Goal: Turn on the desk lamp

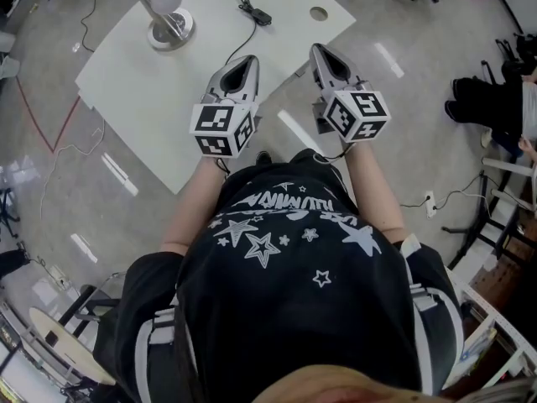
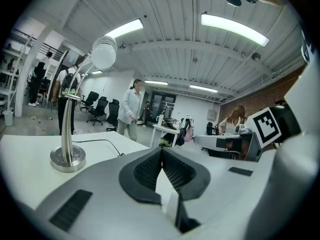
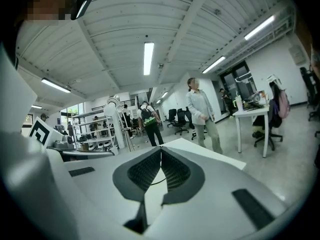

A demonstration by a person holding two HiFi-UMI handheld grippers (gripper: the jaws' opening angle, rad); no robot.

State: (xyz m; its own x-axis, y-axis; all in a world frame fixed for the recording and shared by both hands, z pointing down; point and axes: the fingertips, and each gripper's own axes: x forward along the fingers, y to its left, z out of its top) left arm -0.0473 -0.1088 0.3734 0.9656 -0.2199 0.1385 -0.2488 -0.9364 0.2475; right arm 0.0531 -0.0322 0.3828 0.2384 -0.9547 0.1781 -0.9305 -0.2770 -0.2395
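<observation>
Person in black star-print shirt stands at near edge of white desk; both tools held out front, side by side; left tool over desk, pinched fully together, nothing in it; right tool at desk's right edge, likewise closed up and empty; beyond left tool, small black inline switch lies on desk; furthest off, desk lamp stands upright on round metal base at far left, well apart from both tools.
</observation>
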